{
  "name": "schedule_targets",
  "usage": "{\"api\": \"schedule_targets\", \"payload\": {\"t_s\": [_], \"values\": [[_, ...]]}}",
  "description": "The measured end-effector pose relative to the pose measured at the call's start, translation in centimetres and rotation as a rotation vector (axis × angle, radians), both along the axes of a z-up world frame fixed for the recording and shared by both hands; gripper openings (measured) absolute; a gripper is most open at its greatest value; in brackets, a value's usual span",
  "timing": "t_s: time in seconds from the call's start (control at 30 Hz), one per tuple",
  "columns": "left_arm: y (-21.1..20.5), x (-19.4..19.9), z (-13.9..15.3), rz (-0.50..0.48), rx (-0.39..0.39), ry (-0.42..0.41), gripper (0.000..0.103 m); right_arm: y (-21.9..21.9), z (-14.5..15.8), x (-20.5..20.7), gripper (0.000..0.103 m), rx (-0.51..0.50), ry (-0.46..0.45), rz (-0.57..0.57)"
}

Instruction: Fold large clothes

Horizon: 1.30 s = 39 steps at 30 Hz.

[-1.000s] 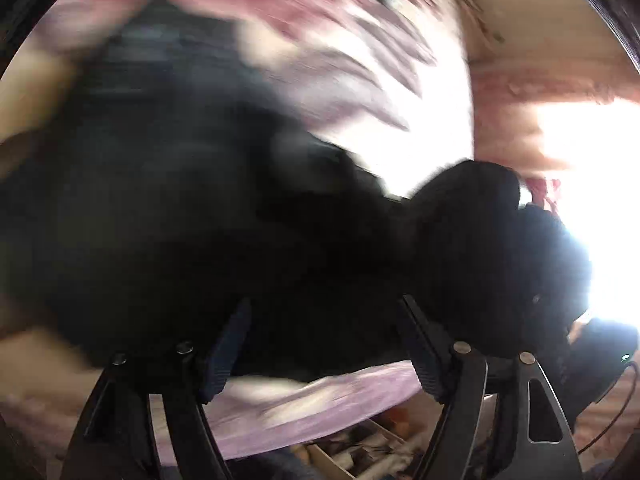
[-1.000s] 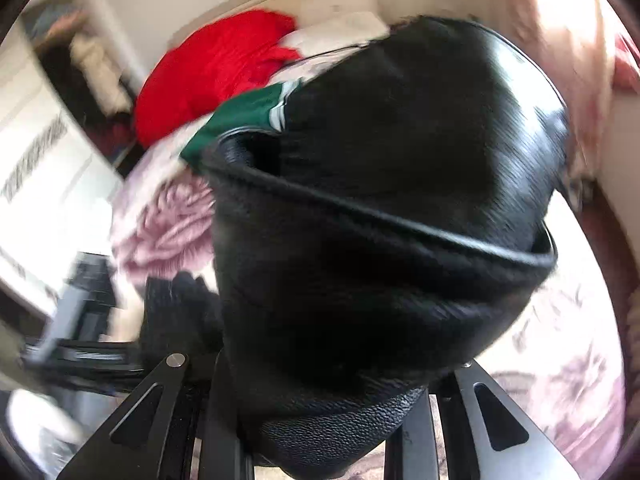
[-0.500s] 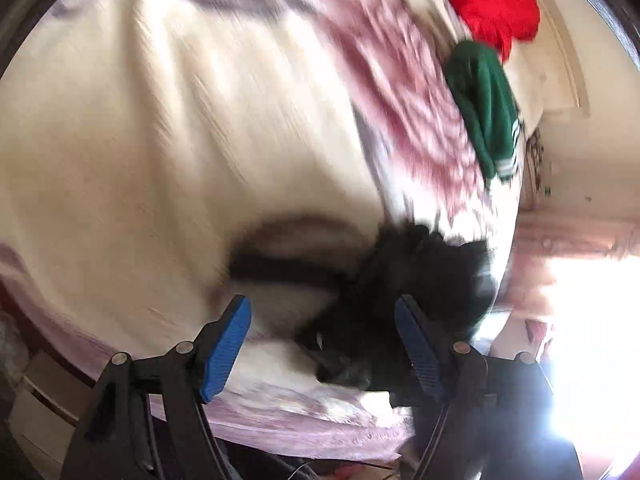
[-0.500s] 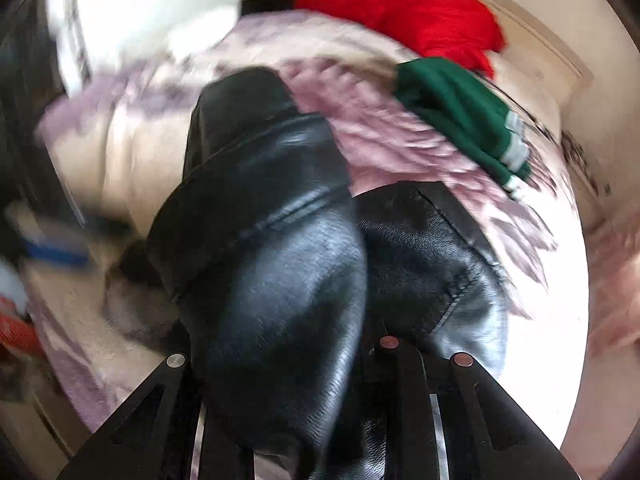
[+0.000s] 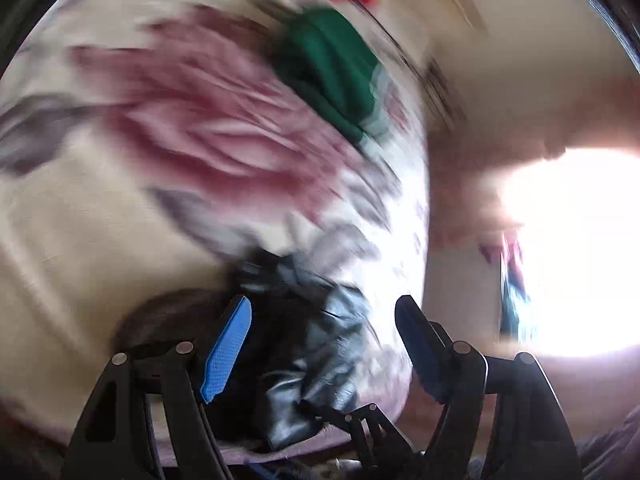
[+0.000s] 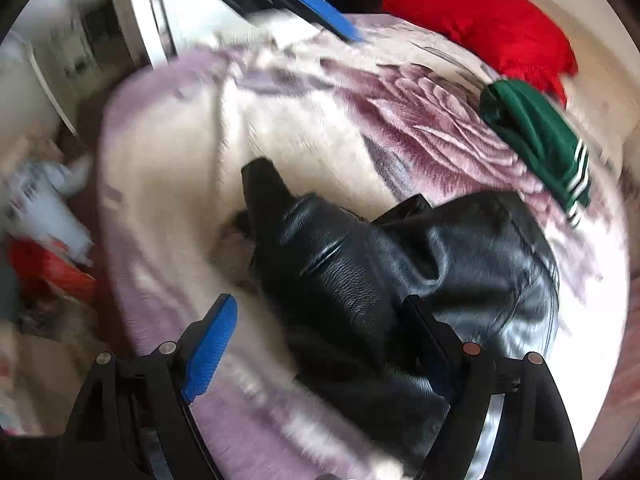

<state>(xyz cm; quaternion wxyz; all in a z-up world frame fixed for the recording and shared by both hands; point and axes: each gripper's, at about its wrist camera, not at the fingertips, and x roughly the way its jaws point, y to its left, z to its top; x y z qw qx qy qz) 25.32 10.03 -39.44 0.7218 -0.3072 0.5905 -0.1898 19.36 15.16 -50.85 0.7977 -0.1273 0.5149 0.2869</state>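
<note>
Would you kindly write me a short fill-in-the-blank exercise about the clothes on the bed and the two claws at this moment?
1. The jacket lying crumpled on the floral blanket is ____ in colour.
2. The folded garment with white stripes is ____.
3. The right claw has its jaws ____, gripping nothing.
4. Past the green garment lies a ____ fabric pile.

Missing words: black; green; open; red

Jacket (image 6: 400, 272) on blanket (image 6: 192, 168); sweater (image 6: 536, 132) behind
</note>
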Motion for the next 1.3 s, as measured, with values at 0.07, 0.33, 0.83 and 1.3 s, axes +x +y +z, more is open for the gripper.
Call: {"api": "schedule_targets", "payload": {"t_s": [0.07,0.33,0.83,1.3], "values": [[-4.1,1.2,-1.6,-0.122,0.021,0.028,0.072,-2.7,1.2,0.7,0.086,0.128,0.069,-0.064],[-7.6,-0.4,-12.8,-0.311,0.262,0.266,0.073,-13.6,0.9,1.6,0.086,0.434,0.34,-0.419],[1.1,-5.3,-11.7,0.006,0.279,0.306,0.072,-12.7,-13.7,7.3,0.021,0.218,0.614,-0.695],[-2.3,-8.3,-5.9,0.149,0.415,0.109,0.071,-19.7,-8.3,5.8,0.029,0.448,0.773,-0.671]]}}
